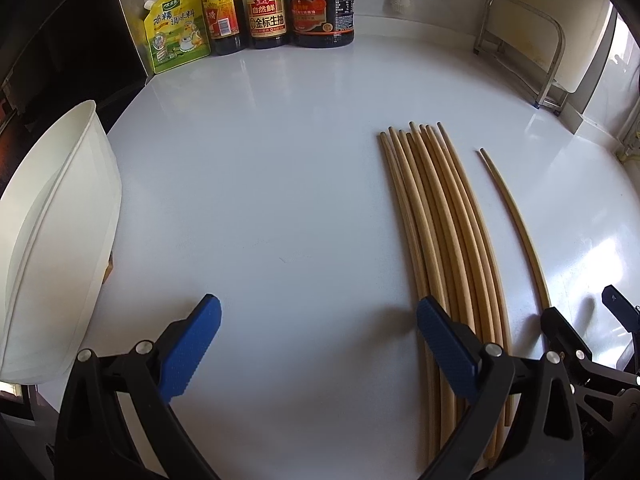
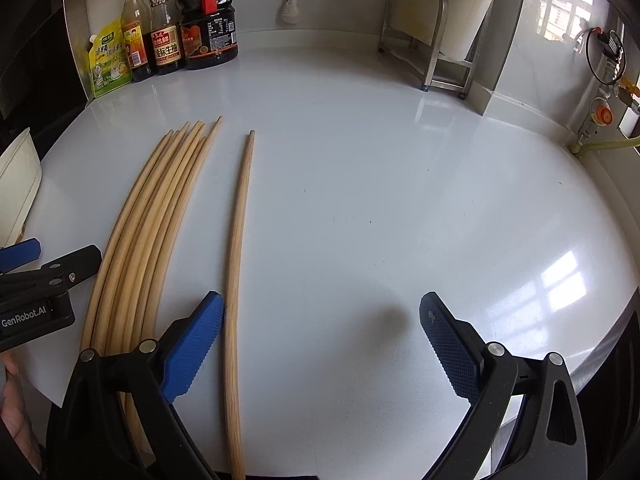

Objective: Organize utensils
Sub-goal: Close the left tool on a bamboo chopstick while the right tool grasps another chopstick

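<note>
A home kitchen, it seems: a glossy white countertop (image 1: pixel 280 184) with soy sauce bottles (image 1: pixel 266 4) and a yellow seasoning pouch (image 1: pixel 176 28) at upper left, a metal rack (image 2: pixel 424 36) at upper right, possibly gas fittings (image 2: pixel 604 92) beside it.

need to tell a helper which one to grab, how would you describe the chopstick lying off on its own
On the white countertop, find the bundle of wooden chopsticks lying side by side in front of the sauce bottles. Just right of that bundle lies the single chopstick, with bare counter between them. It alone touches no other stick.
</note>
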A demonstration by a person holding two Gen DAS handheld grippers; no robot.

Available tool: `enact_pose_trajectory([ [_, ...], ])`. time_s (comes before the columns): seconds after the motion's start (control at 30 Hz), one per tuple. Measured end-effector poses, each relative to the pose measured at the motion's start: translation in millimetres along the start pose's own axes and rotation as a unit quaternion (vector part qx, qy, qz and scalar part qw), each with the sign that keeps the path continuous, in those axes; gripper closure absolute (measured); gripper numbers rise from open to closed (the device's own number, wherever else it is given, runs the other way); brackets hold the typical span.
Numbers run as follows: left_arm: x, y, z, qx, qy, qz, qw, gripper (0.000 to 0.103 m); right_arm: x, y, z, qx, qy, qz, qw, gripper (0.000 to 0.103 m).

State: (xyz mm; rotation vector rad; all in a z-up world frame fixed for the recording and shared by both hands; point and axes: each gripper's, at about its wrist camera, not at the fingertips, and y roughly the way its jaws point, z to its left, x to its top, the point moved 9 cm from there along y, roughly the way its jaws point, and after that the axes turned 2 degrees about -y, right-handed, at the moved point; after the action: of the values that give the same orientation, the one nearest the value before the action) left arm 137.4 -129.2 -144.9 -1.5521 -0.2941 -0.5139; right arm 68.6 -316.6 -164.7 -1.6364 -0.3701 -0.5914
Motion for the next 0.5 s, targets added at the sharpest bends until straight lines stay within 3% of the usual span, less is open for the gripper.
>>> enact_pose_trajectory([
  [0.5, -8.3, 1.5, 2.6, 0.004, 0.001, 0.006, 1.0, 0.006, 0.6, -0.2, -0.3, 0.004, 0.0, 0.0, 1.0, 0.009],
])
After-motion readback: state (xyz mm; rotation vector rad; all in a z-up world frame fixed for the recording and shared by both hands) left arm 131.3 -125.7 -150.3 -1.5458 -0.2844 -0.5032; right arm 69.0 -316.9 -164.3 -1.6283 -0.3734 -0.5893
